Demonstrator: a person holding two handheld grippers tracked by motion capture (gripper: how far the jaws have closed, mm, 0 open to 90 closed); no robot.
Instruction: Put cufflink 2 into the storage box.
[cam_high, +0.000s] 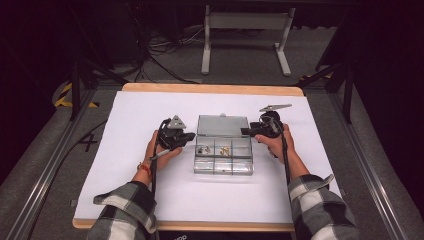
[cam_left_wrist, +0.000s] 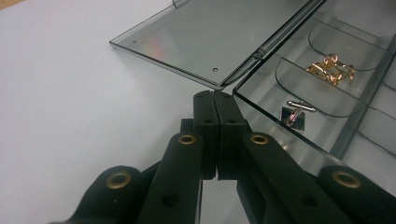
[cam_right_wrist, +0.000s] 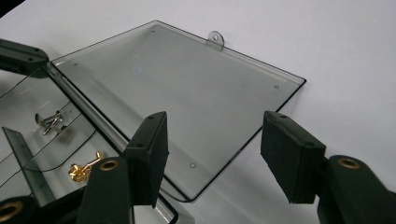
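My sleeves come in at the near edge of the white table (cam_high: 150, 195). The clear plastic box (cam_high: 223, 159) sits mid-table between my hands, lid (cam_high: 222, 125) laid flat open on its far side. Silver cufflinks (cam_high: 204, 149) and gold cufflinks (cam_high: 225, 151) lie in neighbouring compartments. My left gripper (cam_high: 190, 136) has its jaws pressed together, empty, at the box's far left corner. My right gripper (cam_high: 246, 131) hangs spread over the lid's right corner, pinching nothing.

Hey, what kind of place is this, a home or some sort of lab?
Most likely a lab or recording workspace: a white sheet covers the wooden table, dark metal framing surrounds it, and loose cables run across the carpeted floor behind.
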